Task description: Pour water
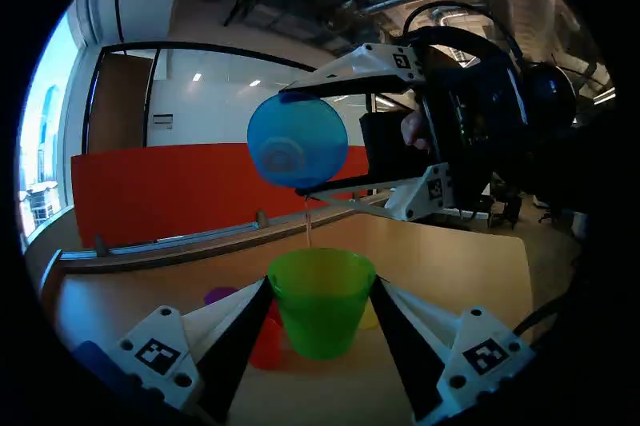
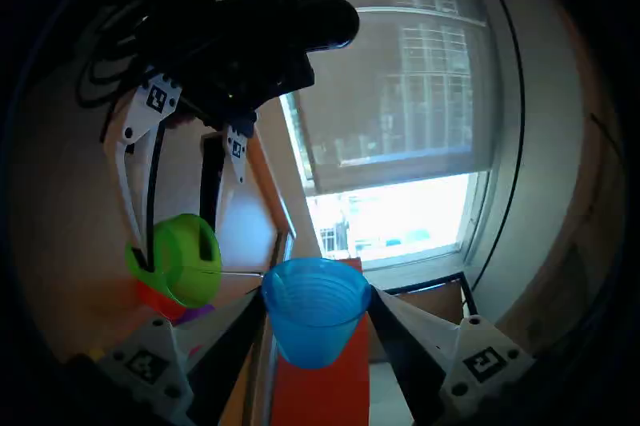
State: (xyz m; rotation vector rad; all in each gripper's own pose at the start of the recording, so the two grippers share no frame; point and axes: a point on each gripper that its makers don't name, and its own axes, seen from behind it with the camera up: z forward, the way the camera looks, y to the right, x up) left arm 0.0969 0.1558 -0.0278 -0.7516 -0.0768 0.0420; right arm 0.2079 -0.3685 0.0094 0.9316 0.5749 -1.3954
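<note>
In the left gripper view, an orange partition (image 1: pixel 168 190) is seen at the left, behind the wooden bench (image 1: pixel 464 262). A purple cup (image 1: pixel 218 295) and a red cup (image 1: pixel 266 350) are partly hidden just left of the green cup (image 1: pixel 320 318), which is held upright between both fingers of the left hand-held gripper (image 1: pixel 321 292); whether it rests on the bench cannot be told. Directly above it, the blue cup (image 1: pixel 300 134) is tipped and clamped by the right hand-held gripper (image 1: pixel 297 141), and a thin stream of water (image 1: pixel 308 222) is seen falling from its lower rim into the green cup. A yellow cup (image 1: pixel 370 318) is glimpsed just right of the green one, and a hand (image 1: pixel 414 129) is seen farther right. In the right gripper view, the green cup is seen at the left, the blue cup at the centre, and a bright window (image 2: pixel 400 186) to the right.
</note>
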